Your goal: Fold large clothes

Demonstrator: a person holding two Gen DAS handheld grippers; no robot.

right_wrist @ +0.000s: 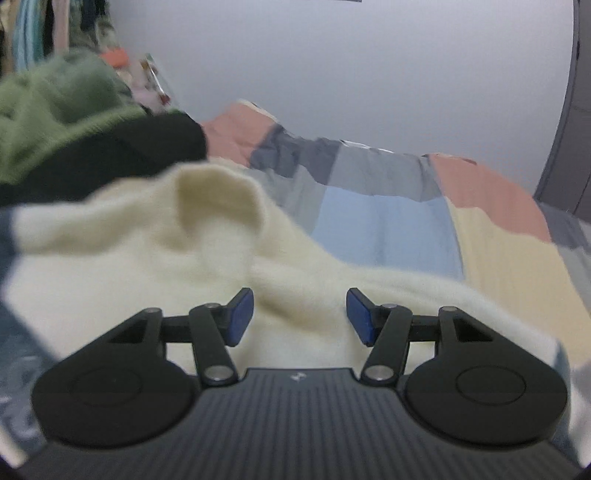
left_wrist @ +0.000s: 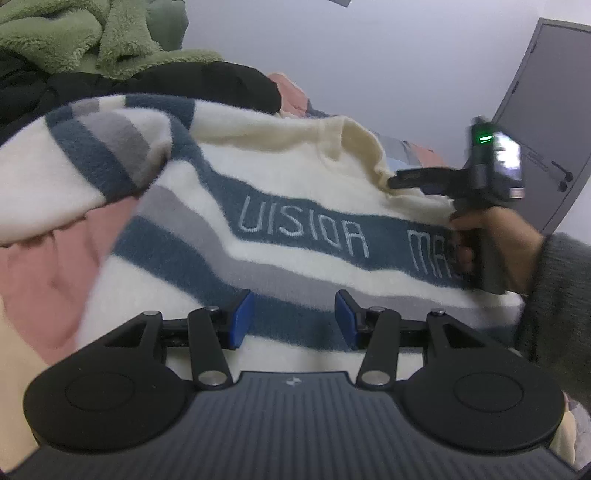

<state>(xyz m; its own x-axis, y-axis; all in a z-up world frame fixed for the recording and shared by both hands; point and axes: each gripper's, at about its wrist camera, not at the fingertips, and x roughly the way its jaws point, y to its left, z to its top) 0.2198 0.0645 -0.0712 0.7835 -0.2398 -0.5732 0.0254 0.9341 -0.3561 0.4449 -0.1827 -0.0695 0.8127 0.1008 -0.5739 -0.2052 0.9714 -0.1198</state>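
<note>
A large cream sweater [left_wrist: 280,173] with blue and grey stripes and pale lettering lies spread on the bed. One sleeve [left_wrist: 92,155] is folded across at the left. My left gripper [left_wrist: 294,319] is open just above the sweater's lower striped part. My right gripper [right_wrist: 300,317] is open over the cream upper part [right_wrist: 155,258] near the collar. In the left wrist view the right gripper [left_wrist: 397,181] reaches in from the right, its fingers at the collar's edge.
A patchwork quilt [right_wrist: 384,221] in pink, blue, grey and yellow covers the bed. A pile of green fleece [left_wrist: 74,33] and black clothing [left_wrist: 207,81] lies behind the sweater at the left. A grey door [left_wrist: 546,122] stands at the right.
</note>
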